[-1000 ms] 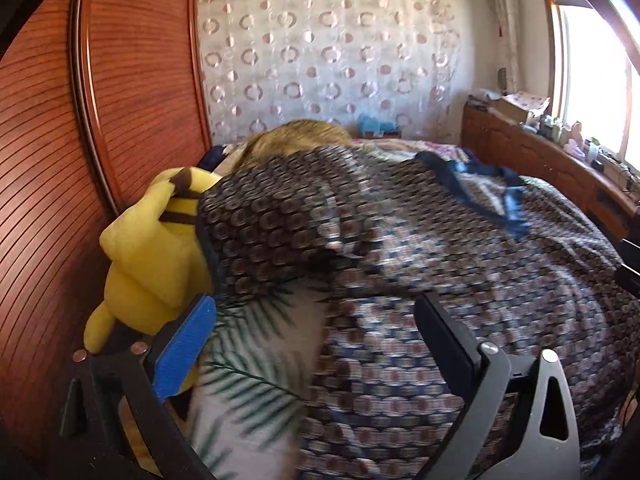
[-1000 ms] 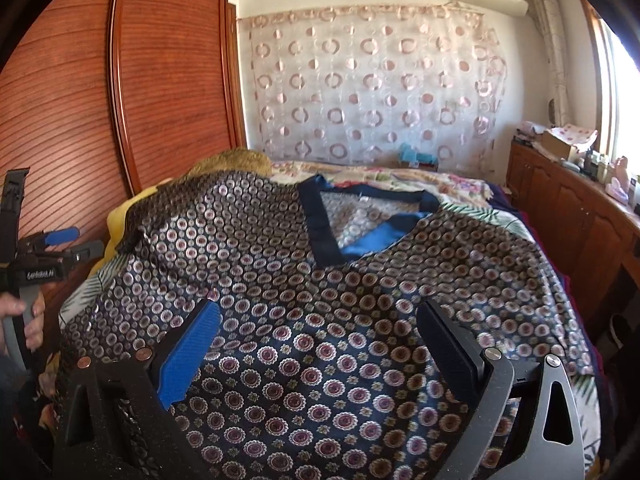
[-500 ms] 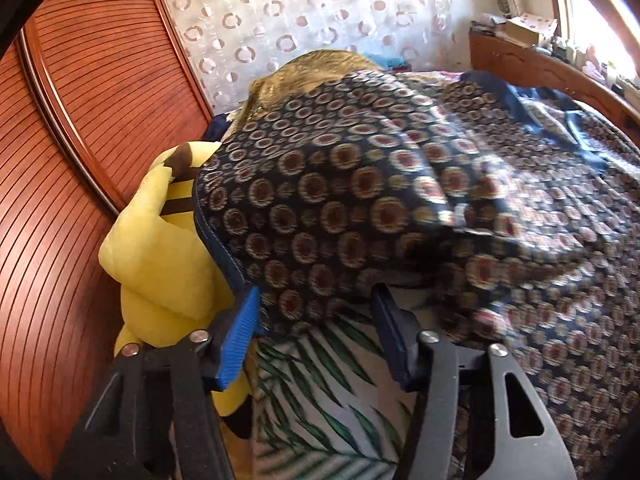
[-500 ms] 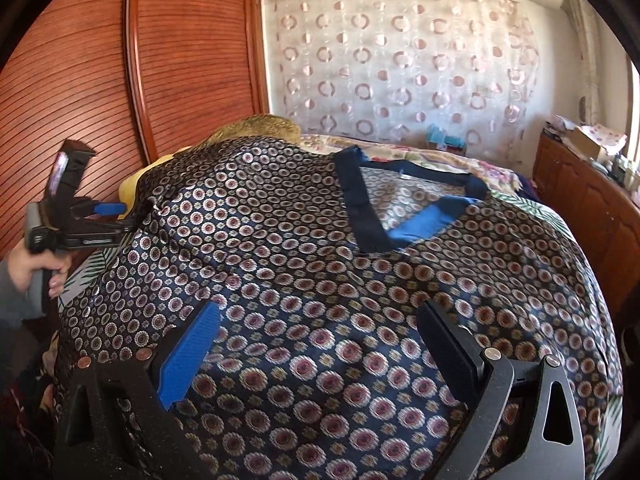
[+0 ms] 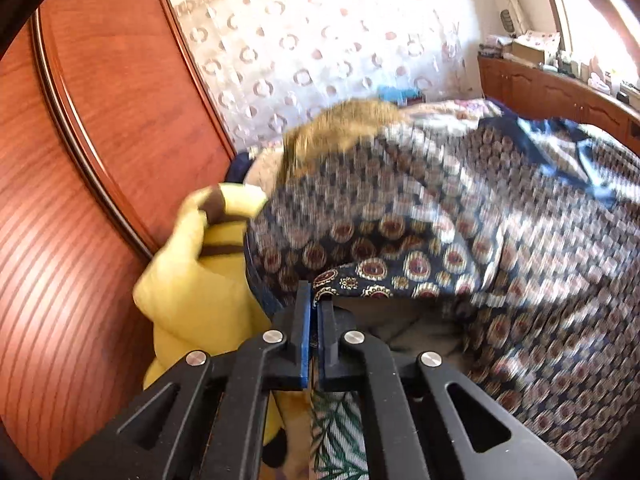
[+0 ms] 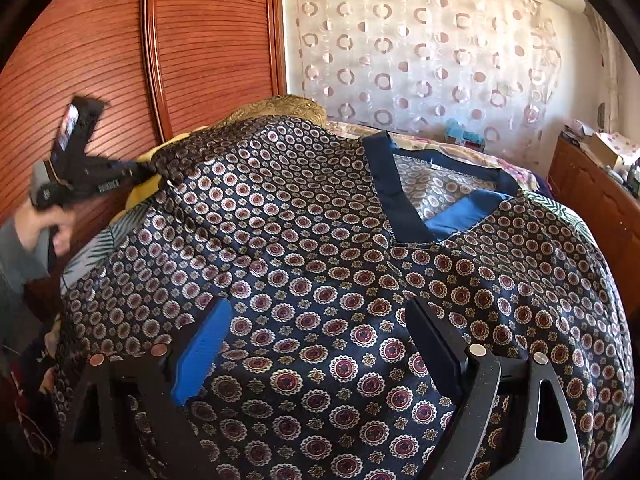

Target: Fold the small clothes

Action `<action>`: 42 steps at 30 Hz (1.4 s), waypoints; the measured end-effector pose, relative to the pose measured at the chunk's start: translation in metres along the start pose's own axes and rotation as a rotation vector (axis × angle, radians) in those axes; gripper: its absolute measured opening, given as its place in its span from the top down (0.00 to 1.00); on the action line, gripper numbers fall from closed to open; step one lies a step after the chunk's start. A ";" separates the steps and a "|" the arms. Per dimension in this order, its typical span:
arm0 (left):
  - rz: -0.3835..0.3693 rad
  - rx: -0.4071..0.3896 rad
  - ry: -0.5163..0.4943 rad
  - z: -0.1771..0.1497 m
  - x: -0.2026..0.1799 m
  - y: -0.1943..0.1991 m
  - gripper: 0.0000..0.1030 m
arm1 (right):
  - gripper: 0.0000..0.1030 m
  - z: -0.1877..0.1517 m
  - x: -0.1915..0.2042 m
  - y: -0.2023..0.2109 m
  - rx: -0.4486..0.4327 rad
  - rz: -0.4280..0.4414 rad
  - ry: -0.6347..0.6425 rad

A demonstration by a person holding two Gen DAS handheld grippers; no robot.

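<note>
A dark navy patterned shirt [image 6: 320,264] with round medallions and a blue V-neck collar [image 6: 452,216] lies spread over the bed. My left gripper [image 5: 314,300] is shut on the shirt's left sleeve edge [image 5: 360,280] and holds it lifted off the bed. In the right wrist view the left gripper [image 6: 148,170] pinches the far left sleeve. My right gripper [image 6: 316,336] is open and empty, hovering just above the shirt's lower body.
A yellow plush toy [image 5: 200,280] lies at the bed's left side against the wooden wardrobe doors [image 5: 80,160]. A tan furry pillow [image 5: 344,120] sits at the head. A wooden dresser [image 6: 592,196] runs along the right. The leaf-print bedsheet [image 5: 336,432] shows beneath.
My left gripper has closed on the shirt's left sleeve edge and lifted it. The right gripper has stayed open over the shirt and drifted slightly closer.
</note>
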State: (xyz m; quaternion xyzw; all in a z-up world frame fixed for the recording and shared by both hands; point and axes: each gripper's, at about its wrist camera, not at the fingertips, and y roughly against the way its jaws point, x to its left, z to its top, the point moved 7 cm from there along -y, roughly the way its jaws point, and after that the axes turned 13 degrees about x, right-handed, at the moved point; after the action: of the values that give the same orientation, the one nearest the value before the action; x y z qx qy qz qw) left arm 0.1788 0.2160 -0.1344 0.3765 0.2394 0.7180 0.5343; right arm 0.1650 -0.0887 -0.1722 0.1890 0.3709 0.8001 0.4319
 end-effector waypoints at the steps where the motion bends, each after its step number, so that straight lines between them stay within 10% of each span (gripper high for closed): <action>1: -0.007 -0.012 -0.003 0.006 -0.001 0.005 0.97 | 0.13 0.000 -0.001 0.000 0.004 -0.007 -0.002; 13: -0.201 -0.160 -0.179 0.085 -0.098 0.085 0.96 | 0.14 0.004 -0.015 -0.007 -0.001 -0.023 -0.051; 22: -0.310 -0.130 -0.180 0.045 -0.110 0.089 0.25 | 0.14 -0.002 -0.030 0.002 -0.002 -0.008 -0.105; 37: -0.391 -0.129 -0.039 -0.021 -0.071 0.104 0.20 | 0.14 0.018 -0.026 0.009 -0.023 0.007 -0.091; 42: -0.341 -0.105 0.006 -0.035 -0.057 0.092 0.20 | 0.33 0.047 -0.006 0.009 -0.047 0.068 -0.019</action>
State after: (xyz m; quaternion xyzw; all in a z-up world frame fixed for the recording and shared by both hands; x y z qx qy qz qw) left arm 0.1049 0.1350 -0.1029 0.3000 0.2634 0.6295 0.6665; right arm 0.1924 -0.0761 -0.1350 0.1989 0.3411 0.8211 0.4121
